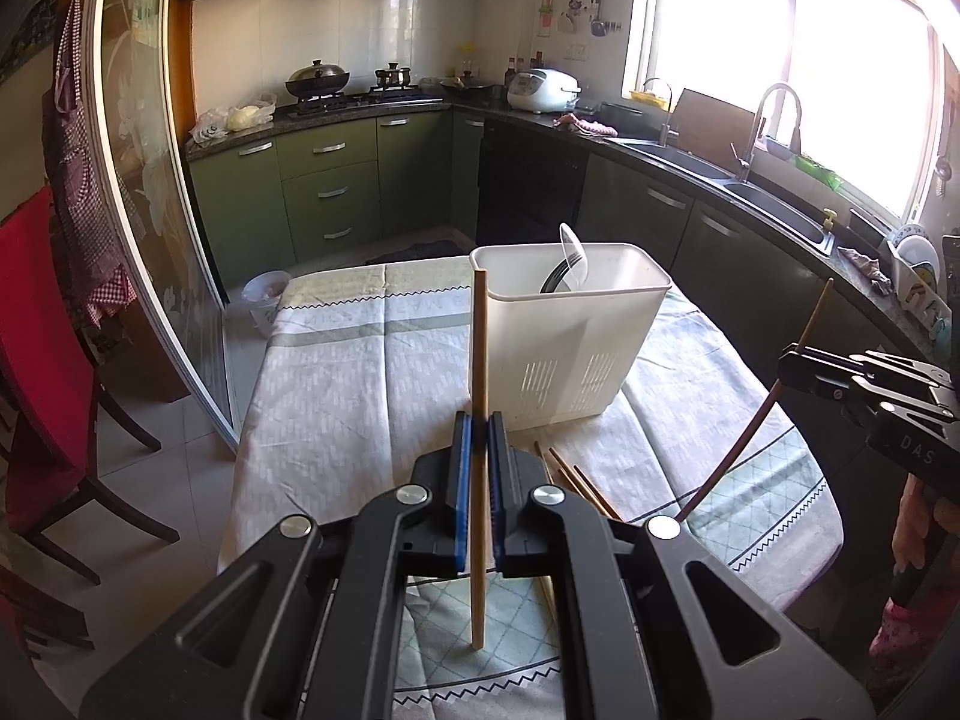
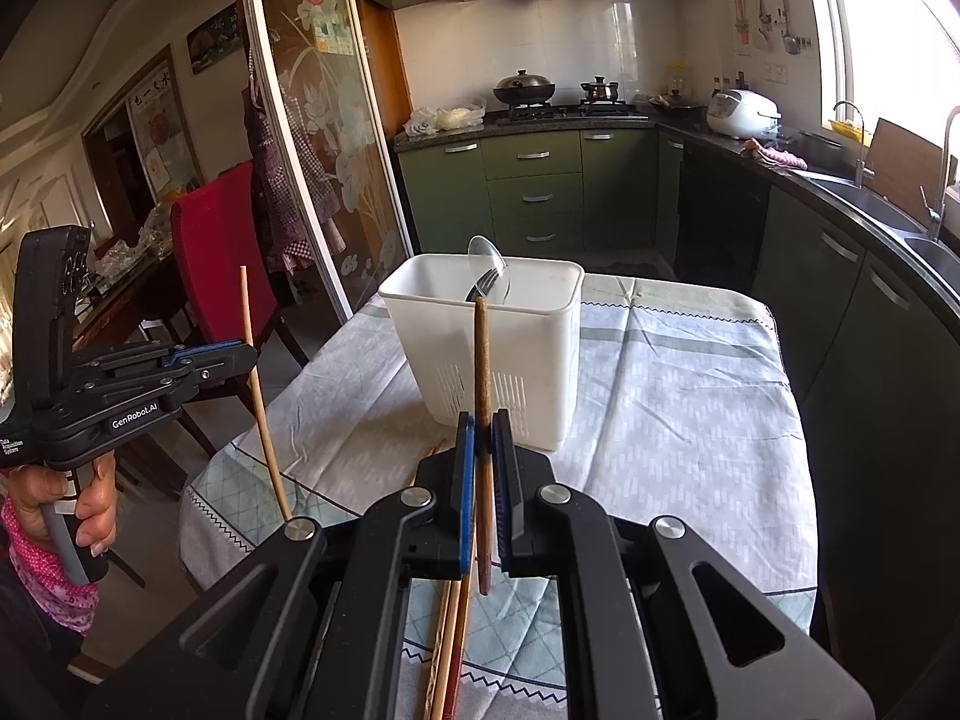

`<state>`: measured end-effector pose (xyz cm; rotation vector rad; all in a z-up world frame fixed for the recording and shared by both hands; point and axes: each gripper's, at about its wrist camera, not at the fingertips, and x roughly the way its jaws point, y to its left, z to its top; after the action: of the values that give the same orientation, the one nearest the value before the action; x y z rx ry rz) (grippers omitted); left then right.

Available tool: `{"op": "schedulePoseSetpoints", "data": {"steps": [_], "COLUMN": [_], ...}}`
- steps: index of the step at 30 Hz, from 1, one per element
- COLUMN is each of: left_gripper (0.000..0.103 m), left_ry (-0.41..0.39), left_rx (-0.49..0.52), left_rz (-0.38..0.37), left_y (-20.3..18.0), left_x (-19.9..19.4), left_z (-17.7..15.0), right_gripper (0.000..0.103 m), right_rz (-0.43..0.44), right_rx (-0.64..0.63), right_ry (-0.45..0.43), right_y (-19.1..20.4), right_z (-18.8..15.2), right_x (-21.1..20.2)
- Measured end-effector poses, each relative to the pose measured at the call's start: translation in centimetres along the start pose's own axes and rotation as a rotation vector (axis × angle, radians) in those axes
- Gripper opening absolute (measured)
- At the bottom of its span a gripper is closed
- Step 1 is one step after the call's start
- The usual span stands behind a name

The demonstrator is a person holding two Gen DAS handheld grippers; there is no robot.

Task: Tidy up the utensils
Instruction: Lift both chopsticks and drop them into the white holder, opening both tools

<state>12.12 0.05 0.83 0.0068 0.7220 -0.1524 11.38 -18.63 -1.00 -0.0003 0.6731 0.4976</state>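
Left gripper (image 1: 479, 429) clamped on a light chopstick (image 1: 478, 360), right gripper (image 2: 483, 429) clamped on a dark chopstick (image 2: 483, 360), white utensil holder (image 1: 576, 330) just ahead of both, loose chopsticks (image 2: 447, 630) below.

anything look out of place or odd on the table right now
Mostly tidy. A few loose chopsticks lie scattered on the tablecloth beside the white utensil holder rather than in it. Each hand-held gripper grips one chopstick upright. Nothing looks spilled or damaged.
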Motion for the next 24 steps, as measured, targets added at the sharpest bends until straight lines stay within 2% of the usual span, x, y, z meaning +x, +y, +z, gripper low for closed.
{"op": "schedulePoseSetpoints", "data": {"steps": [13,24], "left_gripper": [0.005,0.005], "left_ry": [-0.053,-0.145], "left_rx": [0.028,0.081], "left_rz": [-0.045,-0.084], "left_y": [-1.4,-3.3], "left_x": [-2.1,-5.4], "left_z": [3.1,9.5], "right_gripper": [0.007,0.007], "right_rz": [0.011,0.002], "right_rx": [-0.037,-0.078], "right_ry": [-0.053,-0.121], "right_y": [0.8,1.5], "right_z": [3.5,8.8], "right_x": [-1.4,-3.6]}}
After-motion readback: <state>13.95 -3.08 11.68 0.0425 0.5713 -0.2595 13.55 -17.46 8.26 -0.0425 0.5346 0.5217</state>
